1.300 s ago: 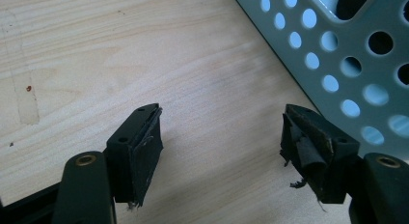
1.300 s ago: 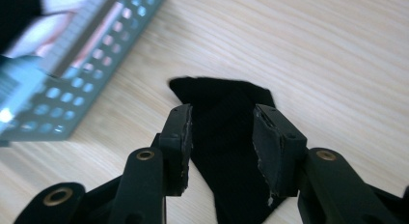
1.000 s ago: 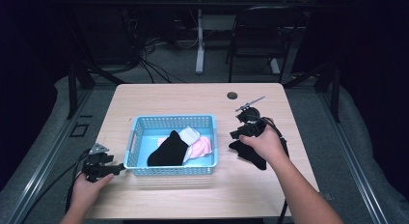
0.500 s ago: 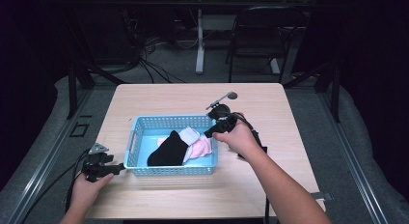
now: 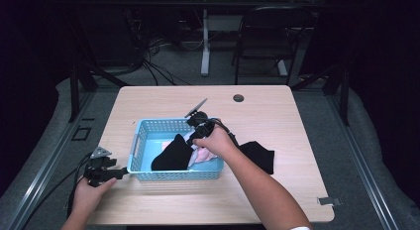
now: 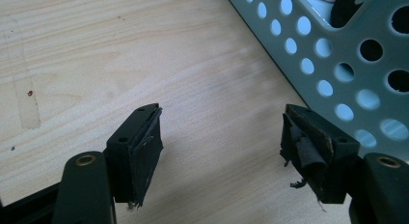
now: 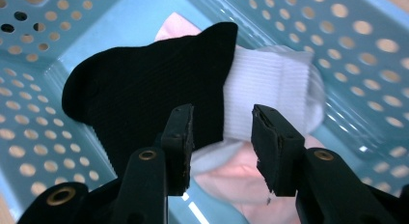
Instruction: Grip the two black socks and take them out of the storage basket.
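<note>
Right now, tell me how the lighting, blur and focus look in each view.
High view: the wooden table is evenly lit while the room behind is very dark, and detail is soft. Left gripper view: sharp wood grain, the blue basket slightly soft. Right gripper view: the black sock is fairly sharp, the white sock smears at its right edge, and the right gripper stands open above them.

The right claw point(image 5: 194, 125) hangs over the blue basket point(image 5: 141, 136) of socks point(image 5: 173, 151).
</note>
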Tool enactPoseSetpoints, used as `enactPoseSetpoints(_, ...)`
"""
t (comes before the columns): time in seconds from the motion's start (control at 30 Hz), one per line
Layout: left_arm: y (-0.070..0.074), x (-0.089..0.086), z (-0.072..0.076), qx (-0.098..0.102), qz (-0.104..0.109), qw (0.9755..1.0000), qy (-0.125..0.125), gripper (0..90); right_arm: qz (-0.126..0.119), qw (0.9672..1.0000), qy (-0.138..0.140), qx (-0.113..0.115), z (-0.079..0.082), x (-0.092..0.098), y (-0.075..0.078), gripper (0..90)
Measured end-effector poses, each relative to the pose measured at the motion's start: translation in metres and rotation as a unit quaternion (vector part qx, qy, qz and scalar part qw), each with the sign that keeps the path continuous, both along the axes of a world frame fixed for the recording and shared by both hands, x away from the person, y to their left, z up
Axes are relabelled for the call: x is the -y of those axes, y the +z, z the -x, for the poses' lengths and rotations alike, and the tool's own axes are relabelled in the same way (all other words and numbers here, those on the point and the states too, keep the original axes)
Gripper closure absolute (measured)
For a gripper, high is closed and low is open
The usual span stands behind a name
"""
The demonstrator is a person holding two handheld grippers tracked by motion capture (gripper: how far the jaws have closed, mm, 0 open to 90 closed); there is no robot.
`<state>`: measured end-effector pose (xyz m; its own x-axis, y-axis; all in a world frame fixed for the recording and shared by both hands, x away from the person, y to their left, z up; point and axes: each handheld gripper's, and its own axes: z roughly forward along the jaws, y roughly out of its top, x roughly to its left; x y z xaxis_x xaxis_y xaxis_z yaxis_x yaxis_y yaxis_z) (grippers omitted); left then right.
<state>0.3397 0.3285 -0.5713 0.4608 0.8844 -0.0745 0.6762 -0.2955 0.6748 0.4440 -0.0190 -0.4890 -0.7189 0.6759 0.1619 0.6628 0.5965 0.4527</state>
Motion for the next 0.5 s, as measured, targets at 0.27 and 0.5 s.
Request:
enactPoseSetpoints(0.27,0.000,0.000,0.000,0.001,0.000,1.0000,0.000,30.6,0.007,0.9999,0.003,-0.013,-0.014,-0.024,-0.020,55.5)
enactPoseSetpoints(0.5,0.001,0.000,0.000,0.002,0.001,1.0000,-0.001,30.6,0.013,0.9996,-0.002,-0.024,-0.025,-0.041,-0.036,51.3)
